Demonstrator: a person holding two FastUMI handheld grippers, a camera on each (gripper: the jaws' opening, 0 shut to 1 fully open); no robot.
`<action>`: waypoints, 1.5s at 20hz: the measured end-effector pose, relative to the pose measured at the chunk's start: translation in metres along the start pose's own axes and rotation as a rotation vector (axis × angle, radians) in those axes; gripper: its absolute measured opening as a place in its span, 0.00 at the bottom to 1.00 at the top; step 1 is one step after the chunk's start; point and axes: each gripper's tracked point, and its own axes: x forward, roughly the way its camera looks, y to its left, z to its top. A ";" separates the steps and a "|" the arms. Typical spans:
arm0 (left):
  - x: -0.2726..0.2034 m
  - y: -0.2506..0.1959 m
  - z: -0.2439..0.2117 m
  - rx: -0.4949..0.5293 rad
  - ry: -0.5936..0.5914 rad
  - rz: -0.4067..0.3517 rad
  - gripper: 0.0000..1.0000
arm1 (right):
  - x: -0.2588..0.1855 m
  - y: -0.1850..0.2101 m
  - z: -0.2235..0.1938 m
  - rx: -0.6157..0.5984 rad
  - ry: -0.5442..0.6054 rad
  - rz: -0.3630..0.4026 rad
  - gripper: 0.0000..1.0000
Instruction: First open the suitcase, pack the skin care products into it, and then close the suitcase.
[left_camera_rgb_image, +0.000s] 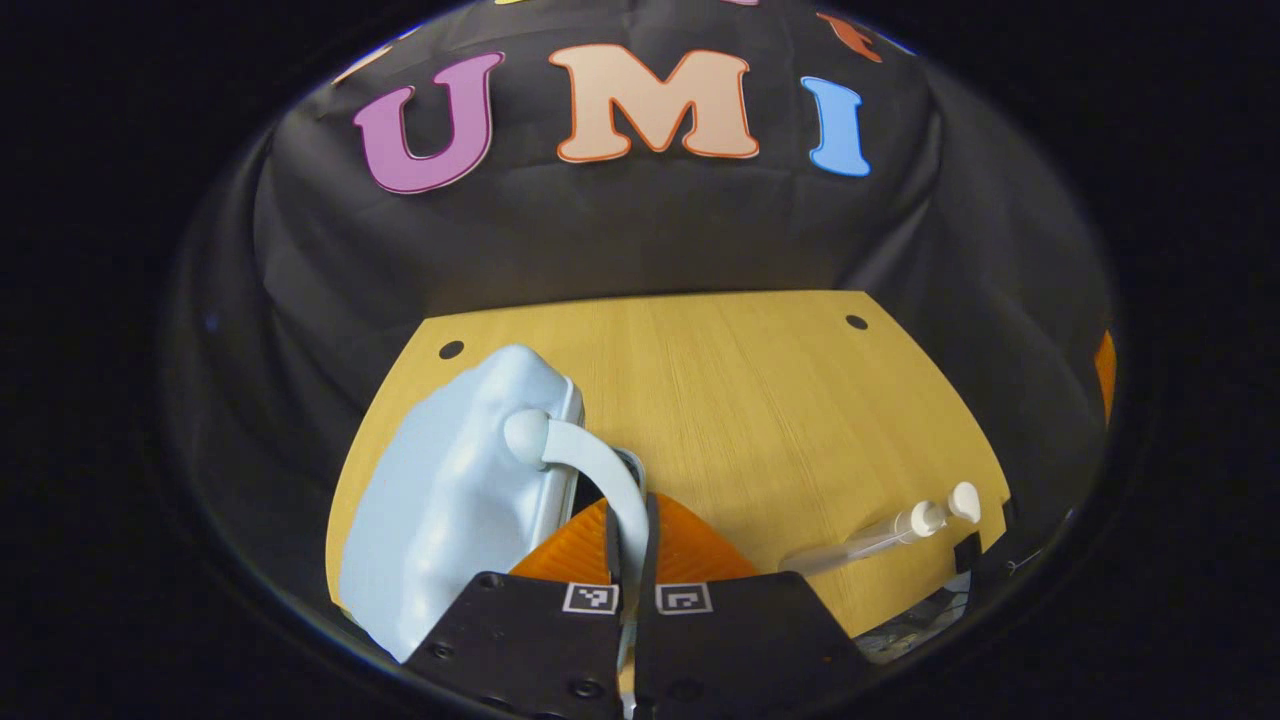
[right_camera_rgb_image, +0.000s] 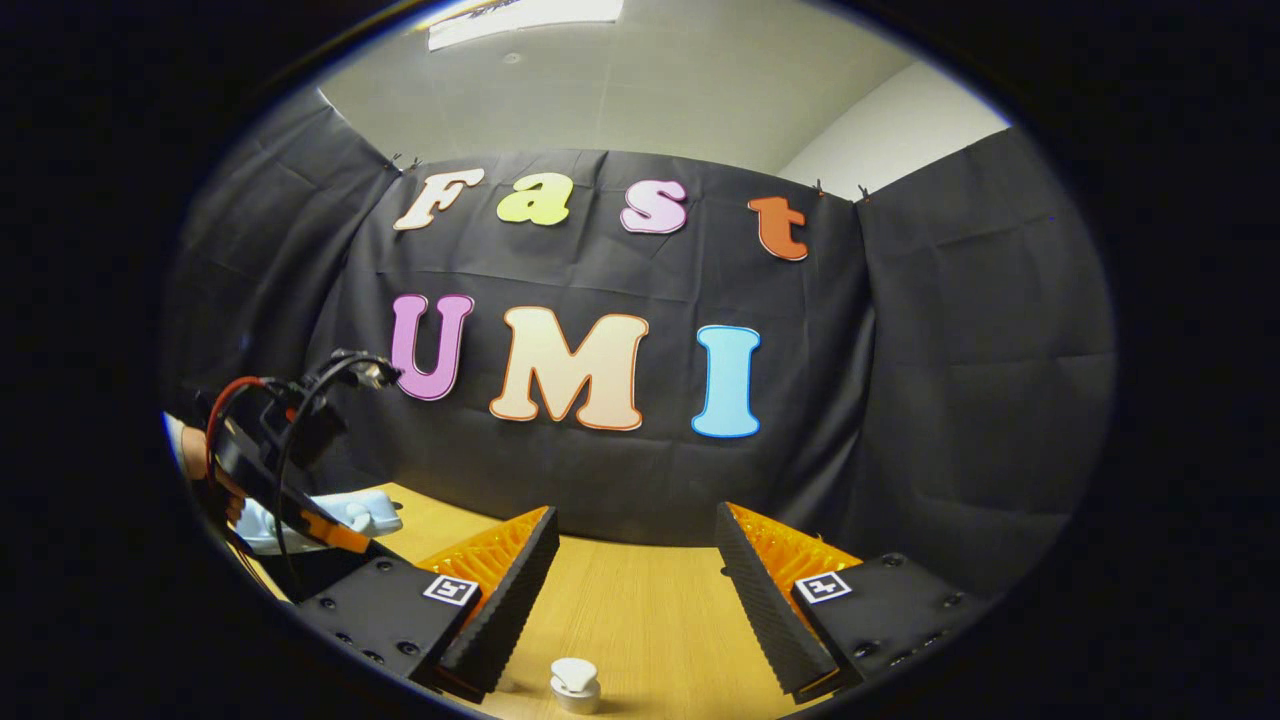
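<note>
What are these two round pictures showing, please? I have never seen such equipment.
A person holds two hand-held grippers; each carries a camera looking forward along its own fingers. In the left gripper view, the left gripper is shut on the handle of a pale blue suitcase, which lies on a wooden table. A pump bottle lies to the right. In the right gripper view, the right gripper is open above the table, holding nothing, with the bottle's pump top just below it. At the left of that view is the other gripper by the suitcase.

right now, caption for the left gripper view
Left tongs shut on the suitcase handle, pump bottle lying on the table.
</note>
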 end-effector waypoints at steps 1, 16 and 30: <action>-0.004 0.008 0.008 -0.017 -0.009 0.001 0.00 | 0.001 0.002 0.000 0.002 -0.001 0.000 0.99; -0.045 0.170 0.076 -0.052 -0.160 0.091 0.00 | 0.018 0.067 0.009 -0.014 -0.015 0.010 0.99; -0.039 0.335 0.064 -0.098 -0.170 0.205 0.00 | 0.039 0.147 0.017 -0.062 -0.014 0.065 0.99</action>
